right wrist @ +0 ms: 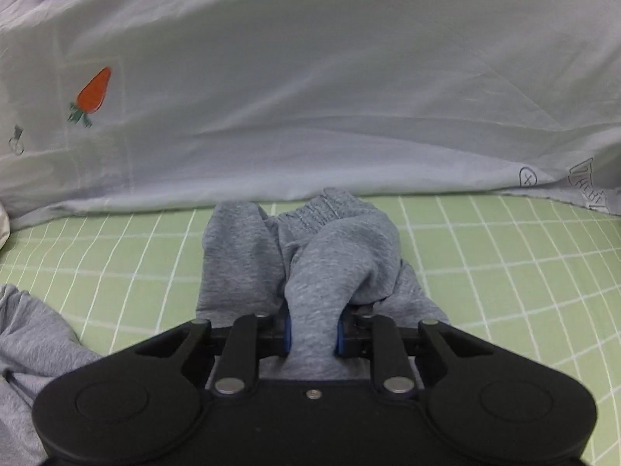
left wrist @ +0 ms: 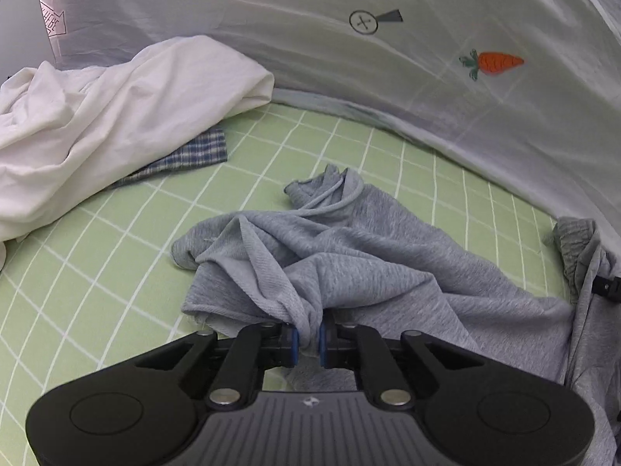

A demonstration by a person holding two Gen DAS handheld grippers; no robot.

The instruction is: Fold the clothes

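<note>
Lying crumpled on the green checked bed sheet (left wrist: 116,240), the grey sweatpants (left wrist: 388,240) are gripped at two places: the left tool (left wrist: 308,339) is clenched on a bunched fabric edge, the right tool (right wrist: 312,336) on a thick fold near the elastic waistband (right wrist: 314,209). A rumpled white garment (left wrist: 116,108) covers a blue plaid cloth (left wrist: 194,151) beyond, and a pale carrot-print sheet (left wrist: 427,77) hangs behind.

Circled X marks (left wrist: 363,22) on pale sheet (left wrist: 427,89); arrow lettering unreadable.
</note>
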